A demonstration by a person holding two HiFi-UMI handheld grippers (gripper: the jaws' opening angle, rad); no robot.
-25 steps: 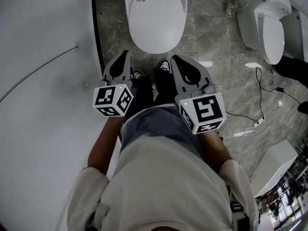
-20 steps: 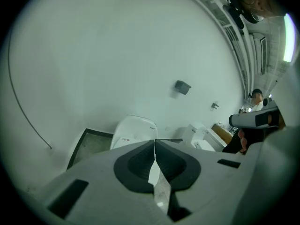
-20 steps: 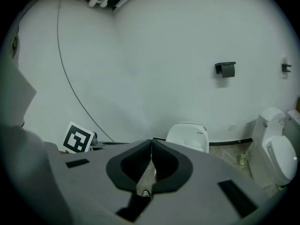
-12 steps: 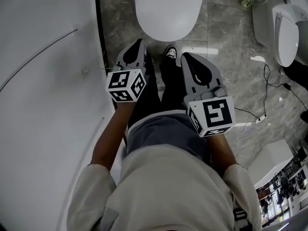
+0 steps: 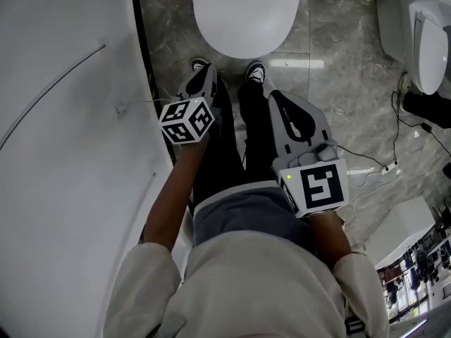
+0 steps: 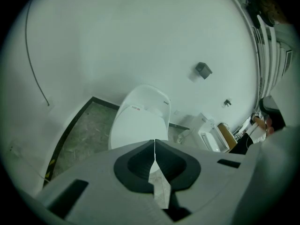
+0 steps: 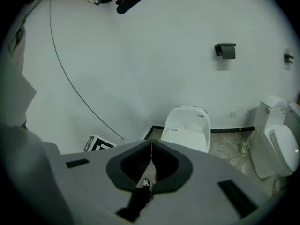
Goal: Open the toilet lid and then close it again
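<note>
Toilet lid (image 5: pixel 243 13) down flat over the bowl, at the far end of the marble floor (image 5: pixel 331 83), just beyond the shoes (image 5: pixel 255 70). Left hand-held gripper (image 5: pixel 202 76) pinched shut on nothing, right hand-held gripper (image 5: pixel 279 98) likewise closed and empty, neither touching the lid. Best to reach for the near front edge, slip the closed tips under the lip, lift in one smooth arc toward the far wall, and keep contact until upright.

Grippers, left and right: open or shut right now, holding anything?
Left gripper: shut, jaws together, holding nothing.
Right gripper: shut, jaws together, holding nothing.
</note>
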